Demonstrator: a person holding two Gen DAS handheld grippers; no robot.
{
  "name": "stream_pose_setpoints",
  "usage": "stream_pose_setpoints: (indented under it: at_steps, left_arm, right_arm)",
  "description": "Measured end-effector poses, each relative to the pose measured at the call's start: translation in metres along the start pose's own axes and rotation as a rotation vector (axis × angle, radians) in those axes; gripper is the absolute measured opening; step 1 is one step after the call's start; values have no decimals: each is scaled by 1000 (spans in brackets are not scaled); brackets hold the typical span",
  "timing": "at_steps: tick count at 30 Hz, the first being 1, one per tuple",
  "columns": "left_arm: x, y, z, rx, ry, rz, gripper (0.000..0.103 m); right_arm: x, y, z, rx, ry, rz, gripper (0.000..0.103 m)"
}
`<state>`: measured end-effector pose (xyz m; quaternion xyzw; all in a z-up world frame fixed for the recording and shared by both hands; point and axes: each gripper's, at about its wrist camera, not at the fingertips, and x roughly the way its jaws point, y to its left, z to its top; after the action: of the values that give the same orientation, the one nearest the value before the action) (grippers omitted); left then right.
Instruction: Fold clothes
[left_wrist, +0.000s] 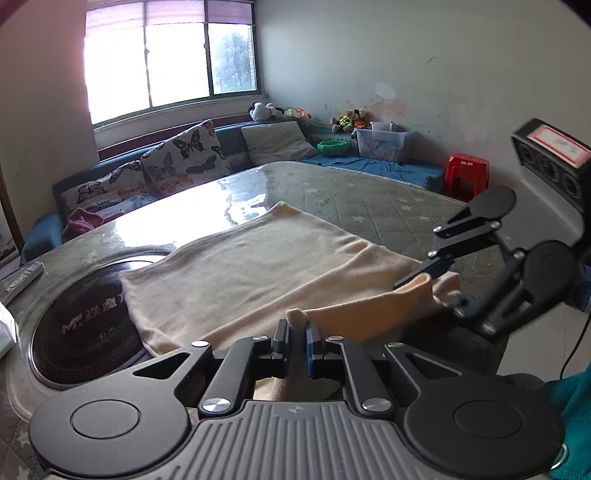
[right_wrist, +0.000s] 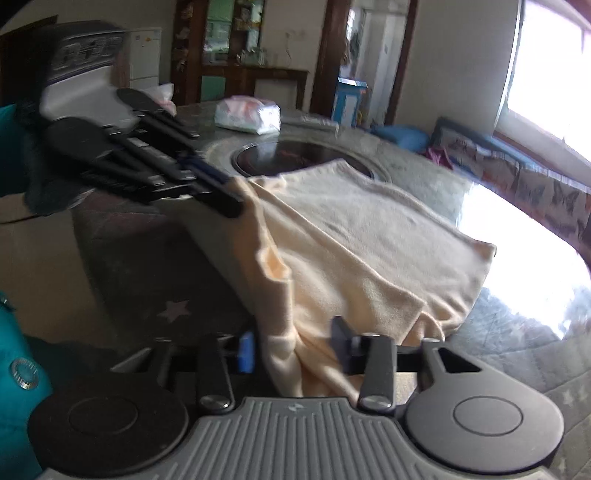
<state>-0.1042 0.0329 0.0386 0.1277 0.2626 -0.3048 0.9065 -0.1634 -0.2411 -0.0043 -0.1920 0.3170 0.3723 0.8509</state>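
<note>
cream garment (left_wrist: 258, 266) flat on table (left_wrist: 388, 206), near edge lifted | left gripper (left_wrist: 295, 332) pinches hem; right gripper (right_wrist: 295, 343) jaws apart, cloth between, grip unclear | light, limp, drapes; hold 2 corners

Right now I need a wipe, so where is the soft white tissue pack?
In the right wrist view, the soft white tissue pack sits on the far side of the table, just beyond the round black inset cooktop.
</note>
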Motion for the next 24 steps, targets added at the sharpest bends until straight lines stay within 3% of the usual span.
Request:
stream_pose_setpoints:
  at_steps: [3, 8, 12, 13, 15, 18, 24]
  left_arm:
    - [-9, -5, -12, 16, 1, 10, 22]
    - [-21, -16, -32, 98, 6, 48, 42]
    - [-17, -21, -42, 164, 40, 82, 42]
    - [-15, -21, -44, 167, 44, 84, 41]
    - [-14, -19, -45, 165, 47, 86, 18]
    - [-16, -16, -43, 144, 39, 77, 7]
    - [-47, -22, -29, 100, -3, 34, 5]
  right_arm:
    - [-1, -11, 5, 56, -2, 47, 15]
    - [-6, -19, 11, 105, -16, 62, 13]
    - [-9, -21, 12, 130, -27, 59, 12]
    - [-10, -21, 12, 133, -29, 58, 11]
    - [-11, -19, 10, 140, -39, 53, 10]
    - [-17, -16, 8, 144, -64, 44, 9]
    - [-46, -10, 8, 137, -117, 43, 9]
